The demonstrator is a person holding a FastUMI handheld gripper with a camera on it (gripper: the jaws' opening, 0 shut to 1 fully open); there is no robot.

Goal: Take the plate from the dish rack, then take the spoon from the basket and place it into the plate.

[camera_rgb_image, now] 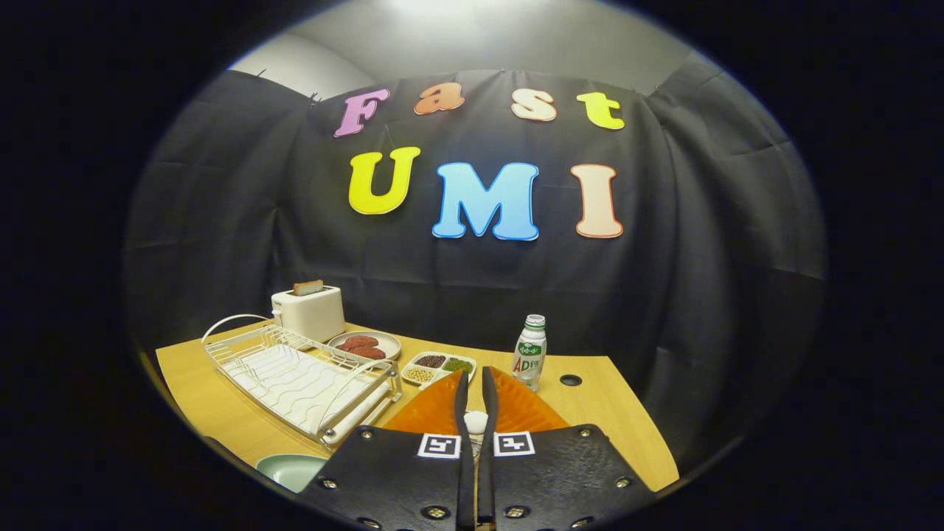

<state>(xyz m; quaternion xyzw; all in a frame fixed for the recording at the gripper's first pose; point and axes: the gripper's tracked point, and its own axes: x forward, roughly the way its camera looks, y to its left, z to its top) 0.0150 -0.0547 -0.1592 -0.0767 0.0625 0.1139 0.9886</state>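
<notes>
Pinching white spoon (476, 422) end-on, hand-held gripper (472, 383) fingers nearly together, handle axis along fingers

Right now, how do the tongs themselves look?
The tongs have two slim black fingers backed by translucent orange, ribbed fins. Behind them sit black plates with metal rivets, each carrying a square black-and-white marker.

Black cloth wall (700, 243) hangs behind a wooden table (612, 413); pale ceiling (479, 37) above, lit brightly.
</notes>
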